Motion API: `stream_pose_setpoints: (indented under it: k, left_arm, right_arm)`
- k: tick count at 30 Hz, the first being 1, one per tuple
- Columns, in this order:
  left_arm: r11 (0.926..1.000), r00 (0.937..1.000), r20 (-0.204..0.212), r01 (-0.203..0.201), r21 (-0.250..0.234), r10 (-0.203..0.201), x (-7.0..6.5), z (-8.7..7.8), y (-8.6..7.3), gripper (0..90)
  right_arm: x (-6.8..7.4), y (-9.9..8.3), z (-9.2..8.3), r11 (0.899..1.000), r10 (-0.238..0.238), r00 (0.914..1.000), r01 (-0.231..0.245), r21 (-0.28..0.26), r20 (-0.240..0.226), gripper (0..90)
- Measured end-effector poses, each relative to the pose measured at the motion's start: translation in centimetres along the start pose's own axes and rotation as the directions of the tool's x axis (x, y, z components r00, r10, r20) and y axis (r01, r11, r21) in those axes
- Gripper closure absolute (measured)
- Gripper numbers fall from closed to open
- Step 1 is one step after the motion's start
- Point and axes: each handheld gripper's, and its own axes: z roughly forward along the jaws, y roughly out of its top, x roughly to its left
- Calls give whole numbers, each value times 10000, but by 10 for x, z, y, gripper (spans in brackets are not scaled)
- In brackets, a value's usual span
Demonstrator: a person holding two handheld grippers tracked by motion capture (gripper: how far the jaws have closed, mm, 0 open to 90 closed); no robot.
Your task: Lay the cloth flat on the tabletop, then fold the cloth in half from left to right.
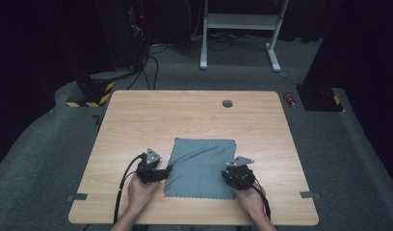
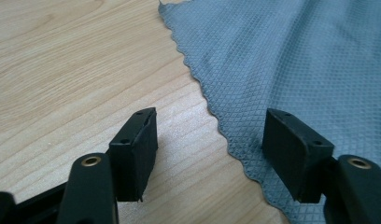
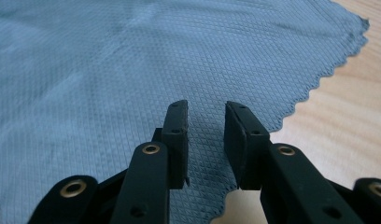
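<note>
Basically, left gripper [image 1: 168, 169] sits at the cloth's [image 1: 202, 166] left edge, jaws wide, straddling the scalloped hem [image 2: 212, 109], gripping nothing; grey cloth lies flat, near-centre on the table [image 1: 137, 120]; likely light, limp, slightly grippy weave, so pinch a corner or hem; right gripper [image 3: 206, 121] over the near-right corner, jaws partly open, empty.

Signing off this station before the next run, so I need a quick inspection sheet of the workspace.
Surface: wooden table, round grommet hole.
Job's things: grey cloth spread flat, zigzag edges.
Clutter: nothing seen.
Grippers: left gripper open, straddling the cloth's edge; right gripper slightly open over the cloth, nothing gripped.
Cables: black cable trails from left gripper.
Surroundings: grey carpet, white desk frame, hazard-striped base.
</note>
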Motion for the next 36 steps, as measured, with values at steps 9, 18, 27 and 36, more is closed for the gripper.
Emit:
stream_pose_setpoints:
  k: [9,18,27,36]
  left_arm:
    - [10000,10000,2,-13,12,13,0,0,0,346]
    - [10000,10000,-16,8,13,-8,0,0,0,343]
    - [10000,10000,-17,9,14,-9,0,0,0,342]
    - [10000,10000,-37,14,11,-14,0,0,0,341]
  right_arm:
    - [2,-2,-6,9992,226,9993,-216,-327,307,629]
    - [1,-18,-1,9931,97,9999,-102,-1168,-45,618]
    - [1,-18,-1,9931,109,9999,-110,-1169,-7,614]
    - [1,-18,-1,9931,115,9999,-113,-1166,5,614]
